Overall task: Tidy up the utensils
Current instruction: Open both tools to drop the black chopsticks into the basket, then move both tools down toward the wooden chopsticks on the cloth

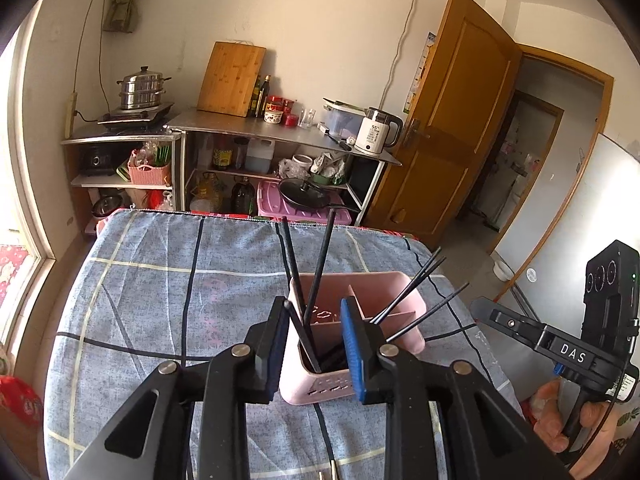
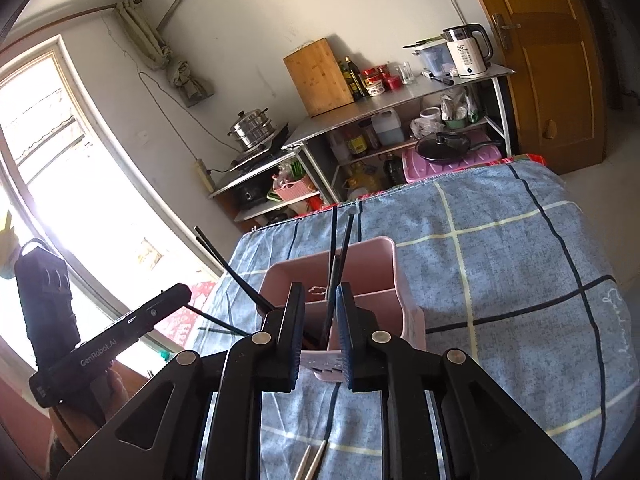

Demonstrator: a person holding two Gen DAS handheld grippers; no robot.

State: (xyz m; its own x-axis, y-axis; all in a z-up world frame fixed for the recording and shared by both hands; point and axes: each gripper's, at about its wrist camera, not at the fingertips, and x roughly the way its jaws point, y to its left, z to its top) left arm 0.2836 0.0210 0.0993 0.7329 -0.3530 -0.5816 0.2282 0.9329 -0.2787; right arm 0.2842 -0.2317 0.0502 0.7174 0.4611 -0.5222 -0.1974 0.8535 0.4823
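On blue plaid-covered table [image 1: 160, 280]: pink utensil holder [image 1: 360, 292], black chopsticks [image 1: 320, 264] standing inside. Above holder, left tool [image 1: 316, 344] and right tool [image 2: 320, 336] parted, gripping nothing.

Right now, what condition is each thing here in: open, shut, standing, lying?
Left gripper: open, chopsticks loose between the jaws.
Right gripper: open around upright chopsticks.
Pink holder: upright on the cloth.
Black chopsticks: standing in the holder, leaning.
Door: open.
Kettle: lid shut.
Cutting board: leaning on the wall.
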